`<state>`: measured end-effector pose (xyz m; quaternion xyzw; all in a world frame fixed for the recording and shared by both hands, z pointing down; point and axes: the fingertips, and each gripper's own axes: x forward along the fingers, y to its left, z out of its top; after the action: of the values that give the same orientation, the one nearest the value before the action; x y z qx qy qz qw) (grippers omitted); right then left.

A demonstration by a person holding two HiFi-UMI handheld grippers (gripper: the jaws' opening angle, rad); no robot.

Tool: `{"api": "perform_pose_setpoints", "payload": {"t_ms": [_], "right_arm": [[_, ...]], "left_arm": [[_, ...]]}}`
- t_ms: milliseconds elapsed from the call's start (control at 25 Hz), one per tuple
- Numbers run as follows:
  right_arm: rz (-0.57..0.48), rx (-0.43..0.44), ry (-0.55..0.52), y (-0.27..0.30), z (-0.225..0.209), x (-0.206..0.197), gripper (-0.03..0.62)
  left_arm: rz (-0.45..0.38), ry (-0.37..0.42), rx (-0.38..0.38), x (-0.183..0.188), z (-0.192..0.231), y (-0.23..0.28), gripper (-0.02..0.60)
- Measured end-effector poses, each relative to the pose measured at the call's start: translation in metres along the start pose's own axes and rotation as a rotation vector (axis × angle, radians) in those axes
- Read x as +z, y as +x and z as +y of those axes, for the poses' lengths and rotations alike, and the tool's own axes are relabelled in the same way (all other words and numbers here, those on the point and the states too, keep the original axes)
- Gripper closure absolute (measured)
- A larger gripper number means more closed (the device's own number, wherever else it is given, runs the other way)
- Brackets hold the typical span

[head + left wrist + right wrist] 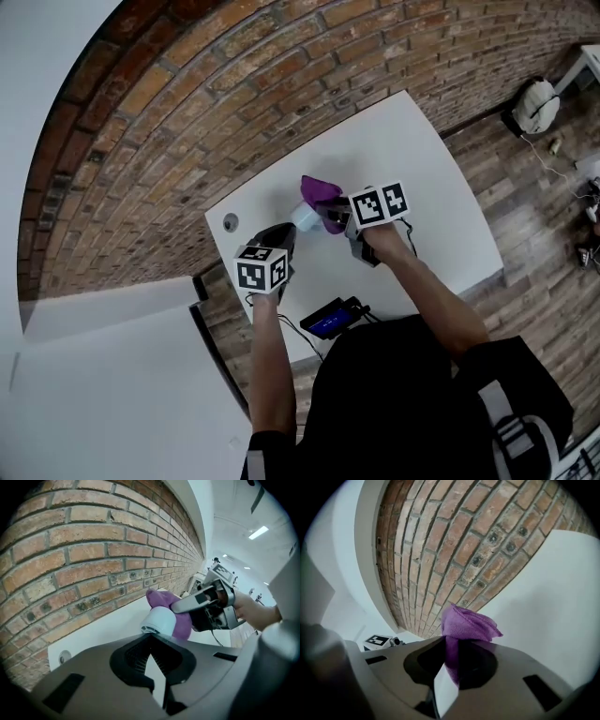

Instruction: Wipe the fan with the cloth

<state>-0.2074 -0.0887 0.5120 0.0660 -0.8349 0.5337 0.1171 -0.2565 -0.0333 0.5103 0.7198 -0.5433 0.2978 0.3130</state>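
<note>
Fan and cloth held together over the white table.
The left gripper has its jaws closed on the pale fan at their tips. The right gripper has its jaws pinching the purple cloth, which touches the fan.

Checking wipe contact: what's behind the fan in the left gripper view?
The purple cloth, bunched against the far side of the fan and pinched in the right claw. Brick wall beyond. The fan surface under the cloth is covered.
</note>
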Motion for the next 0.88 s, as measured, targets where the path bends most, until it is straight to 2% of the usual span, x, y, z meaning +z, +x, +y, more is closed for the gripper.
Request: {"api": "perform_pose_setpoints", "payload": {"t_ms": [120,160,240,280,360,440,560,800,880], "right_arm": [[-0.044,-0.027,0.059,-0.012,-0.006,-0.017,0.533],[-0.067,-0.046,0.077,-0.018,-0.011,-0.017,0.533],[-0.139,-0.058,0.115,-0.031,-0.016,-0.004,0.533],[-0.180,-0.036,0.128,-0.036,-0.010,0.007,0.533],[-0.237,0.054,0.132,-0.039,0.014,0.029,0.533],[-0.234,0.135,0.112,-0.030,0.040,0.037,0.533],[-0.165,0.124,0.090,-0.007,0.040,0.018,0.533],[-0.251,0.059,0.237,0.002,-0.020,-0.010,0.533],[-0.226,0.024,0.272,0.009,-0.040,-0.022,0.533]], "left_arm": [[-0.013,0.006,0.033,0.005,0.009,-0.009,0.581],[-0.017,0.032,0.055,0.011,0.009,-0.014,0.581],[-0.007,0.141,0.097,0.024,0.003,-0.020,0.581],[0.010,0.210,0.109,0.029,-0.003,-0.020,0.581],[0.067,0.344,0.128,0.032,-0.010,-0.012,0.581],[0.119,0.432,0.148,0.029,-0.013,-0.005,0.581],[0.161,0.484,0.185,0.026,-0.014,-0.004,0.581],[0.218,0.551,0.213,0.025,-0.016,-0.002,0.583],[0.228,0.565,0.223,0.025,-0.015,-0.003,0.583]]}}
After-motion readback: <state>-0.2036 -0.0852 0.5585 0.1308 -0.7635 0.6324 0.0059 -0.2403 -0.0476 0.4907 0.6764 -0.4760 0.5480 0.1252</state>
